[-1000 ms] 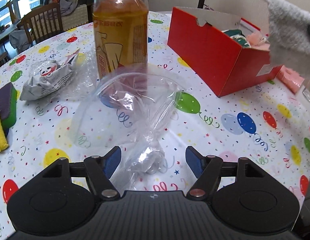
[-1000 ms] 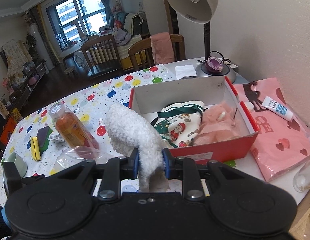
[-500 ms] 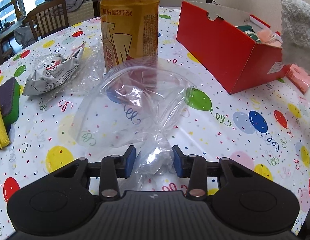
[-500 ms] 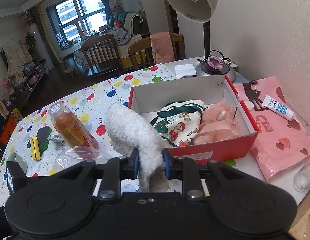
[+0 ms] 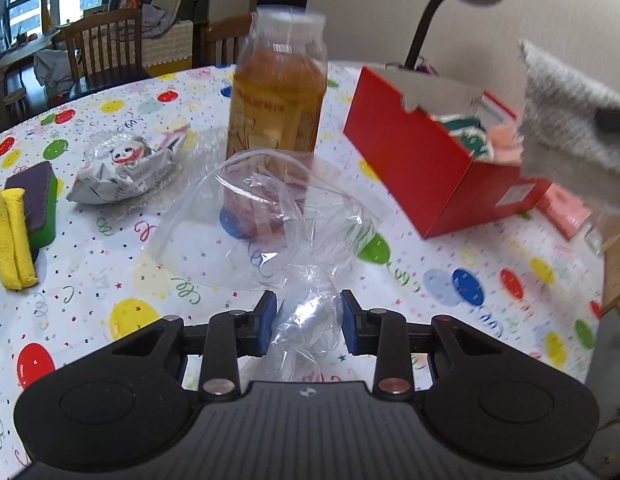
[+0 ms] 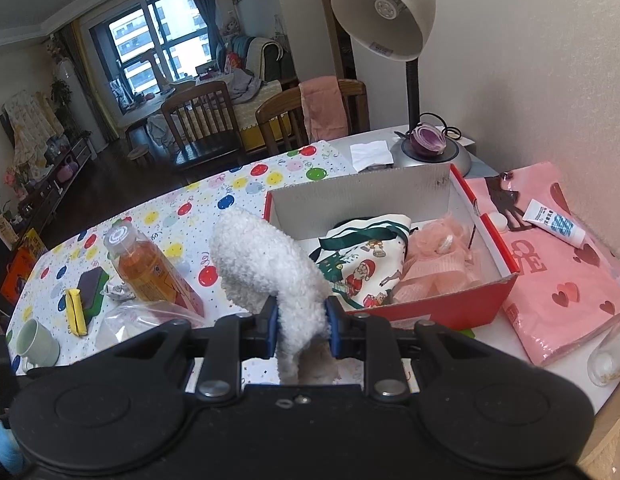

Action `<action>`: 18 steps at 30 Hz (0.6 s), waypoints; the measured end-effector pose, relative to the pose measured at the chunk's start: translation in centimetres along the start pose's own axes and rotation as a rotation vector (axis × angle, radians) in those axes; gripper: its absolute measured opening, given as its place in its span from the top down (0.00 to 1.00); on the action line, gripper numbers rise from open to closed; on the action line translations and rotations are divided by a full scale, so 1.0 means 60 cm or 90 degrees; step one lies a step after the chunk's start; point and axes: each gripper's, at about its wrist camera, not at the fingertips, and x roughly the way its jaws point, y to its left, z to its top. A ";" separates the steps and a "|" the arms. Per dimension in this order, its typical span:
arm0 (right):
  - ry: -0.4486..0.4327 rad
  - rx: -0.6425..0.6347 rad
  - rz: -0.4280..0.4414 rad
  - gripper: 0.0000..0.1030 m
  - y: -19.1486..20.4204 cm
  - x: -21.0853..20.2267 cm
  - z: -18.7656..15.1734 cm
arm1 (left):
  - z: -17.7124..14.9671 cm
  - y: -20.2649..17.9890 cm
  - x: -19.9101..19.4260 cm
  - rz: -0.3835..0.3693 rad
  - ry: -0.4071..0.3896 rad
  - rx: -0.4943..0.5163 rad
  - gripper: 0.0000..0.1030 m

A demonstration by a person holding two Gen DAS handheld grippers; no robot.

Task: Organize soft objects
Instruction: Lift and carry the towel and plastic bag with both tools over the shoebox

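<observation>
So the right gripper point(image 6: 300, 326) is pinching a fluffy white sock point(image 6: 266, 264), held up just near-left of the red shoebox point(image 6: 442, 312), which already has a Santa-print cloth point(image 6: 364, 264) and something pink and frilly point(image 6: 438, 264) inside. The left gripper point(image 5: 306, 322) has its pads pressed onto the bunched neck of a clear plastic bag point(image 5: 262, 220) lying on the balloon tablecloth point(image 5: 470, 280), right in front of an orange drink bottle point(image 5: 276, 108). If the sock goes in the box, I'd carry it far-right over the near wall and let go only once it's well past the rim, since it's floppy and could drape over the edge. Readable text: "LOVE" on the pink bag point(image 6: 558, 276) on the right; bottle label's too blurry.
</observation>
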 end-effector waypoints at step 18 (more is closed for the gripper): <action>-0.049 0.010 -0.062 0.78 0.001 -0.037 0.021 | 0.124 -0.089 -0.123 -0.123 -0.078 0.040 0.68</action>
